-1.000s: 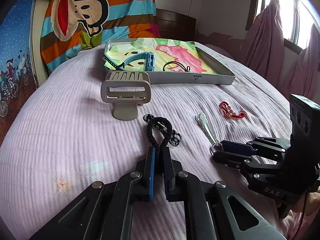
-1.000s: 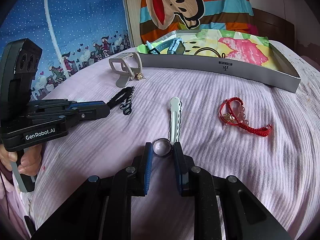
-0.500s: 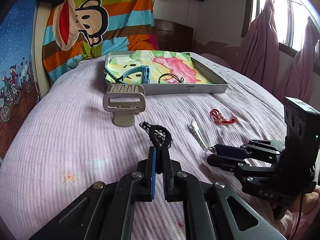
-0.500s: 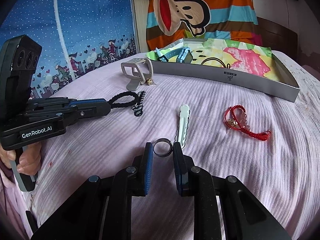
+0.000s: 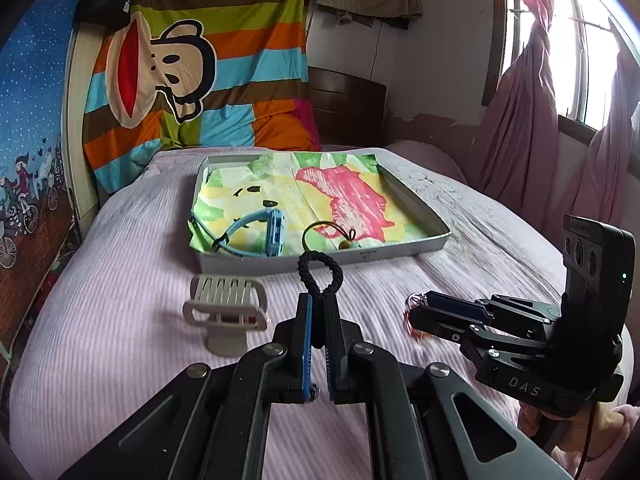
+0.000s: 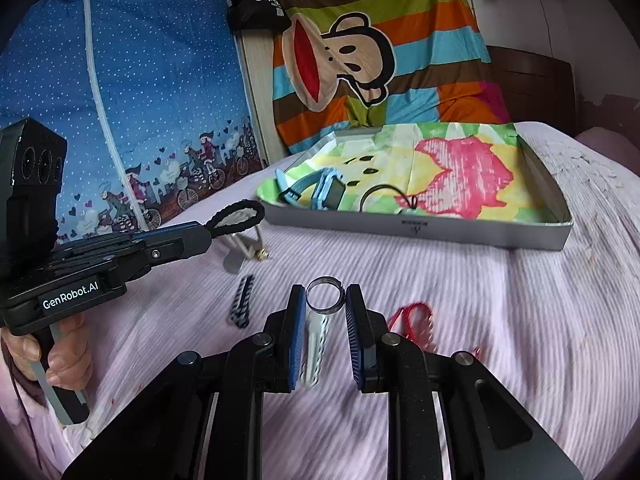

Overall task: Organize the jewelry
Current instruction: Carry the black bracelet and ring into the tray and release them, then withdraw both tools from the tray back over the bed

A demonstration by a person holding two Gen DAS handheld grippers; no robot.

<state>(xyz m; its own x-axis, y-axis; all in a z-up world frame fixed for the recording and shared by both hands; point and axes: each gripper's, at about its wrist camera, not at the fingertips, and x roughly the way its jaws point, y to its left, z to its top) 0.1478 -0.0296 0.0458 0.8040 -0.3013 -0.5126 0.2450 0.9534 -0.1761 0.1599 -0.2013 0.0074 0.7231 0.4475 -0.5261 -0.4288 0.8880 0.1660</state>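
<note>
Left gripper point(image 5: 317, 308): black angular linkage arms with silver round screw heads, blue ribbed pads on the inner finger faces; white "GenRobot.AI" lettering on its body. Right gripper point(image 6: 324, 300): matching build, "DAS" marking, three round lenses, green light. Bare-skinned hands point(image 6: 60, 356) grip both handles.

black braided loop point(image 5: 320, 273) upright, pinched

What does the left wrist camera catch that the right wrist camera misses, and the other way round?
Only the left wrist view shows the window and pink curtains. Only the right wrist view shows the white hair clip and a black braided piece lying on the bed. Both show the tray with the blue watch, the left tongs shut on the black braided loop, and the right tongs on the silver ring.
</note>
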